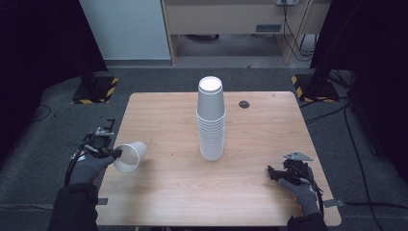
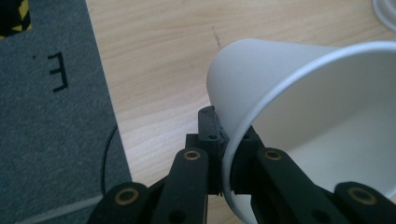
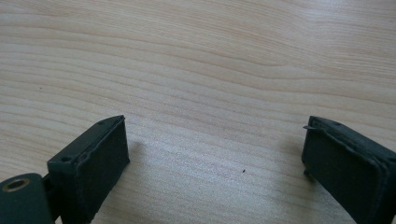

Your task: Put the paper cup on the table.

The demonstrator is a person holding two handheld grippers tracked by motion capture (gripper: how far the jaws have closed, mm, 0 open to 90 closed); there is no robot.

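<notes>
A tall stack of white paper cups [image 1: 210, 120] stands upside down in the middle of the wooden table [image 1: 260, 192]. My left gripper [image 1: 114, 153] is at the table's left edge, shut on the rim of a single white cup [image 1: 130, 157] that lies tilted on its side, mouth toward me. In the left gripper view the cup [image 2: 299, 107] has its rim pinched between the jaws, and my left gripper [image 2: 226, 149] has one jaw inside and one outside. My right gripper [image 1: 272, 172] rests low at the table's front right, open, with bare wood between its fingers [image 3: 93, 163].
A small dark round hole [image 1: 244, 104] sits in the table at the back right. Grey carpet [image 2: 51, 116] lies beyond the table's left edge. Black stands with yellow-striped bases [image 1: 95, 89] flank the far corners, and cables run along the floor at right.
</notes>
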